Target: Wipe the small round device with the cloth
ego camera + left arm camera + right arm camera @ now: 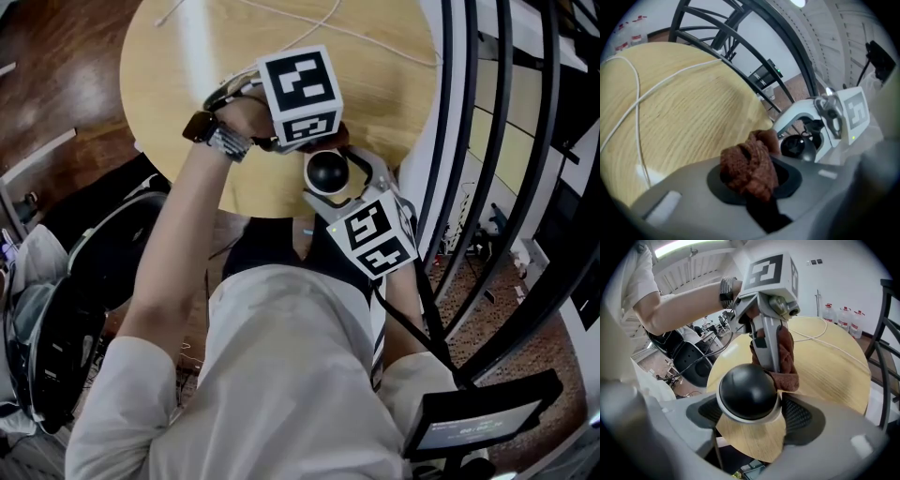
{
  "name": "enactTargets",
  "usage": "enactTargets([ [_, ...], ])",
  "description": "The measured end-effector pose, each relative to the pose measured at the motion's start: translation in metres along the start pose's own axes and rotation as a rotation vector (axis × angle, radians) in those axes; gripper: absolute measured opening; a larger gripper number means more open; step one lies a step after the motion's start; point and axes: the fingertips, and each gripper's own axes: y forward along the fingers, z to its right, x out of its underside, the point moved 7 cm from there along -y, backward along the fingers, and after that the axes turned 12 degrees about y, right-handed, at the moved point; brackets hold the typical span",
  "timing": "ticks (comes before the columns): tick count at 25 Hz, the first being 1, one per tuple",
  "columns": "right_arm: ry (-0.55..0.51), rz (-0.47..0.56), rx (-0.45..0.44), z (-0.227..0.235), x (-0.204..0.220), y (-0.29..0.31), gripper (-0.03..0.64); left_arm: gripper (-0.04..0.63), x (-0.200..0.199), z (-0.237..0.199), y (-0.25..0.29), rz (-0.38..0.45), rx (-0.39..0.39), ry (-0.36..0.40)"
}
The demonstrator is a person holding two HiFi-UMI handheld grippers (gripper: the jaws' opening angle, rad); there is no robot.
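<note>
Right hand-held gripper (pixel 751 411) is pressed in on the small round device with the black dome and white rim (pixel 747 392), one pad on each side of the rim. It holds the device in the air, right over the near edge of the round pale wooden worktop (pixel 187 112). Left hand-held gripper (pixel 752 180) is pinching a bunched rust-brown cloth (pixel 747 164) and sits just far of the device. The cloth looks to be against the dome's far right side, but we cannot confirm firm contact.

Risks as we judge them:
- The dome is smooth and held only at the rim. A hard sideways push from the cloth could pop it out of the pads.
- The device hangs at the worktop's edge, so if it slips it may miss the worktop and go to the floor.
- Only a little cloth sticks out past the left jaw tips. Pressing in too far puts hard gripper parts on the dome and could scratch it.
- The cloth is a loose wad and could drag out of the pinch mid-stroke.
- The two grippers are very near each other, so a wide wiping stroke could knock them together and jolt the hold.

The thin white cable (pixel 375 42) lies on the far side, well apart from all this, so we see little snag risk.
</note>
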Motion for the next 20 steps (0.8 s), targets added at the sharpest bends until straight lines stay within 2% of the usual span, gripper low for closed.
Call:
enactTargets([
  [5,0.002,0.019,-0.006,0.0,0.001,0.0,0.383,0.083,0.003,-0.008,0.015,-0.07,-0.081,0.003],
  [10,0.042,0.095,-0.042,0.005,0.007,0.0,0.402,0.083,0.0,-0.01,0.018,-0.063,-0.079,0.003],
  [13,0.087,0.16,-0.068,0.011,0.012,0.0,0.416,0.085,0.0,-0.011,0.018,-0.022,-0.101,-0.005],
  [16,0.111,0.18,-0.061,0.014,0.015,0.001,0.416,0.086,0.003,-0.01,0.009,0.058,-0.149,-0.013],
  [20,0.147,0.196,0.006,0.017,0.02,-0.002,0.416,0.086,-0.003,-0.001,-0.027,0.159,-0.22,-0.005],
])
